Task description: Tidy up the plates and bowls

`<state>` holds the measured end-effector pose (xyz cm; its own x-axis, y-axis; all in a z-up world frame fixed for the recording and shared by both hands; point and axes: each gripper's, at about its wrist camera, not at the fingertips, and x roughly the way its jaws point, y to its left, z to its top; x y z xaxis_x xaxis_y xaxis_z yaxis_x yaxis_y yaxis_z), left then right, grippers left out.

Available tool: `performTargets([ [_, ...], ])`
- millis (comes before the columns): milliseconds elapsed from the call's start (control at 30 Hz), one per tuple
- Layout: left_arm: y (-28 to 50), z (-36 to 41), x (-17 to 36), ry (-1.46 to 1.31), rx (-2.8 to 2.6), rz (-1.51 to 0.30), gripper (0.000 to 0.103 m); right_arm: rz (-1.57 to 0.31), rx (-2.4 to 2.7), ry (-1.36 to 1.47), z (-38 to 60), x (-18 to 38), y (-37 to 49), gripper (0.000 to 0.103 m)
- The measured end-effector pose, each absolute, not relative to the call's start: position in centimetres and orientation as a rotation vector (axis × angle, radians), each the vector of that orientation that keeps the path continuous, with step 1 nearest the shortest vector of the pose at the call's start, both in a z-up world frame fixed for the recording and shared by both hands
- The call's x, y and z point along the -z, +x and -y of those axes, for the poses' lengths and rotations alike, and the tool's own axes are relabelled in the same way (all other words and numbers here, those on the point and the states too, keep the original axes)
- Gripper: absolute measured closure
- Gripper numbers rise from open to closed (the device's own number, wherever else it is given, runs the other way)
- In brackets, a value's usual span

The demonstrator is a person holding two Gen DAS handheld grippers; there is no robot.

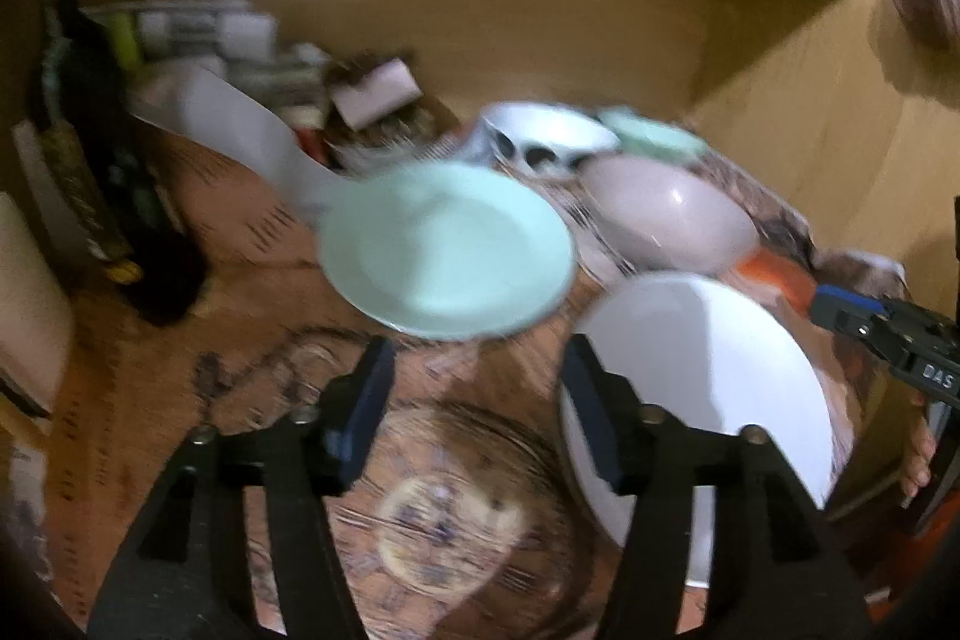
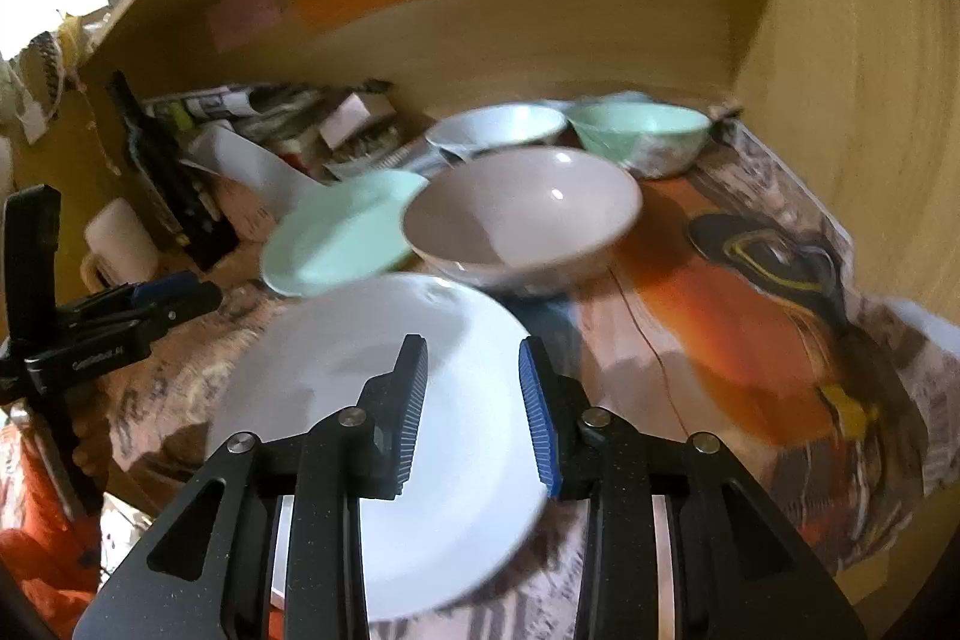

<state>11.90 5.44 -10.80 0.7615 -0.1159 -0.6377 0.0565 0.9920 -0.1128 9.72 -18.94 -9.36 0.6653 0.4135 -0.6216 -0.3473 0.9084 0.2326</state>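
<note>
A white plate point(image 2: 384, 418) point(image 1: 720, 376) lies at the table's front. A mint plate point(image 1: 447, 250) point(image 2: 336, 232) lies behind it to the left. A pinkish-beige bowl point(image 2: 522, 214) point(image 1: 666, 214) sits behind the white plate. A white patterned bowl point(image 1: 546, 139) point(image 2: 498, 127) and a mint bowl point(image 2: 639, 133) point(image 1: 651, 136) stand at the back. My left gripper point(image 1: 477, 358) is open and empty, just in front of the mint plate. My right gripper point(image 2: 474, 358) is open and empty above the white plate; it also shows in the left wrist view point(image 1: 840, 316).
The table carries a printed cloth point(image 2: 750, 328). Clutter of papers and boxes point(image 1: 240, 58) fills the back left, with a dark upright object point(image 1: 108, 172) and a white mug point(image 2: 120, 238). Wooden walls point(image 2: 840, 70) close in behind and to the right.
</note>
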Motion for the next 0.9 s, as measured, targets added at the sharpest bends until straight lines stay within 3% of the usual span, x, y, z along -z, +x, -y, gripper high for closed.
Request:
performTargets([
  [200, 13.4, -8.6, 9.8, -0.115, -0.003, -0.673, 0.033, -0.665, -0.461, 0.084, 17.6, 7.6, 10.8, 0.051],
  [467, 18.1, -10.7, 12.0, -0.118, -0.06, -0.763, 0.033, -0.648, -0.485, 0.066, 16.1, 7.1, 12.9, 0.042],
  [633, 20.9, -11.0, 14.1, -0.117, -0.049, -0.849, 0.034, -0.67, -0.51, 0.055, 15.0, 7.3, 14.5, 0.041],
  [767, 22.7, -10.9, 15.5, -0.116, -0.01, -0.92, 0.052, -0.685, -0.522, 0.033, 14.3, 7.2, 15.5, 0.041],
  [900, 23.6, -10.6, 16.5, -0.103, 0.018, -0.958, 0.063, -0.698, -0.536, 0.016, 13.8, 6.9, 16.6, 0.041],
])
